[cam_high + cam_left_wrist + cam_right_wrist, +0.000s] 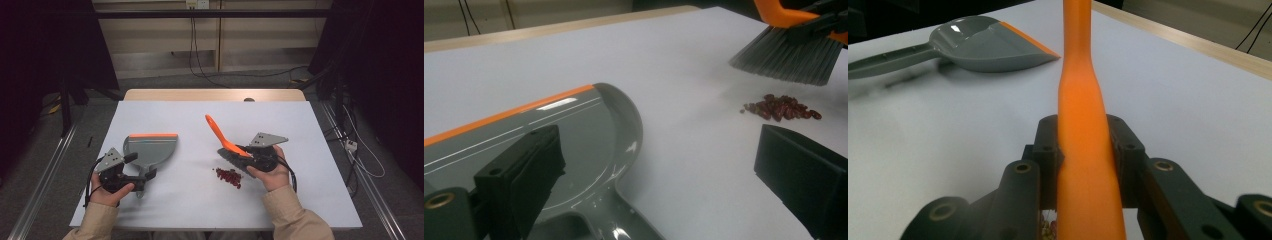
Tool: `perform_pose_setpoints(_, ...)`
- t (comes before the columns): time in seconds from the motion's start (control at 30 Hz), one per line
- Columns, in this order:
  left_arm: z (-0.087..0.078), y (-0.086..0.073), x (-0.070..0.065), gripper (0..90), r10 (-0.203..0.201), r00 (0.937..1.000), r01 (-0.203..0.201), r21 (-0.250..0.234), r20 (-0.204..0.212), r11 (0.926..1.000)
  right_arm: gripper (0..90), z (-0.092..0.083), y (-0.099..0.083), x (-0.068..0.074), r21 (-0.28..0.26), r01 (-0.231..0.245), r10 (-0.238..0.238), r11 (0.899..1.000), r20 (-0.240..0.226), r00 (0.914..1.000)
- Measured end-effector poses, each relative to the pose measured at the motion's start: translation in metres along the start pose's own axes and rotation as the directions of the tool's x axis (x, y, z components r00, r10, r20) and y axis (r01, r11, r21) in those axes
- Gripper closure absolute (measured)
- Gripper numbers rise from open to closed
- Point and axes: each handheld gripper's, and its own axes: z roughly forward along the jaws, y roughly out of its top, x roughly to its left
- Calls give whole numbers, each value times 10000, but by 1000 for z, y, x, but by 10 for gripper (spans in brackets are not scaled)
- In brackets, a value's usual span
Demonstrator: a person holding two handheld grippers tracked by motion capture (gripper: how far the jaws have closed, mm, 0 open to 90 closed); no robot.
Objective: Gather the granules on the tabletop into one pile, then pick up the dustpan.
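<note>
A grey dustpan with an orange front lip lies flat on the white table, also seen as dustpan and dustpan. My left gripper is open, its jaws standing wide on either side of the dustpan's handle without touching it. My right gripper is shut on the orange handle of a small brush. The brush's grey bristles hang just behind a small heap of dark red beans; bristles and beans lie ahead of the left gripper.
The table's wooden far edge runs along the back. Cables hang on the wall behind, and dark frames stand at both sides. White tabletop lies open between the dustpan and the beans.
</note>
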Motion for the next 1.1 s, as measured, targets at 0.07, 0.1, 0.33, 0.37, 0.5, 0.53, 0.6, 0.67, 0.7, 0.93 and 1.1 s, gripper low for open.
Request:
perform_pose_setpoints(0.07, 1, -1, 0, 54, -62, 10000, 63, 133, -67, 9999, 714, -1, -1, 0, 10, -144, 143, 9999, 121, 9998)
perform_pose_setpoints(0.1, 1, -2, 0, 55, -112, 9999, 114, 172, -103, 9998, 714, -2, -1, -1, -40, -153, 154, 9999, 150, 9998)
perform_pose_setpoints(0.33, 2, -7, 0, 72, -220, 9977, 260, 623, -641, 9977, 714, -8, -4, -2, -241, -591, 596, 9980, 223, 9980)
perform_pose_setpoints(0.37, 3, -7, 1, 74, -242, 9970, 291, 660, -741, 9974, 714, -8, -5, -3, -271, -618, 625, 9977, 232, 9978)
perform_pose_setpoints(0.5, 3, -10, 3, 81, -255, 9949, 330, 752, -978, 9966, 714, -11, -4, -2, -452, -724, 738, 9964, 292, 9968)
perform_pose_setpoints(0.53, 3, -11, 2, 86, -340, 9938, 416, 710, -1056, 9966, 714, -11, -4, -2, -477, -743, 756, 9961, 265, 9968)
perform_pose_setpoints(0.6, 3, -12, 3, 93, -391, 9925, 481, 758, -1161, 9960, 714, -11, -4, -1, -550, -769, 783, 9955, 243, 9966)
perform_pose_setpoints(0.67, 4, -13, 3, 97, -343, 9909, 456, 847, -1305, 9954, 714, -12, -4, -1, -524, -739, 754, 9959, 261, 9968)
perform_pose_setpoints(0.7, 4, -14, 3, 102, -368, 9898, 496, 908, -1379, 9946, 714, -12, -4, -1, -538, -732, 749, 9959, 291, 9968)
perform_pose_setpoints(0.93, 7, -19, 5, 123, -254, 9819, 513, 1344, -1877, 9896, 714, -13, -8, -2, -555, -802, 824, 9952, 388, 9958)
perform_pose_setpoints(1.1, 6, -21, 8, 136, -342, 9780, 673, 1559, -2059, 9855, 714, -16, -10, -4, -679, -836, 867, 9942, 450, 9952)
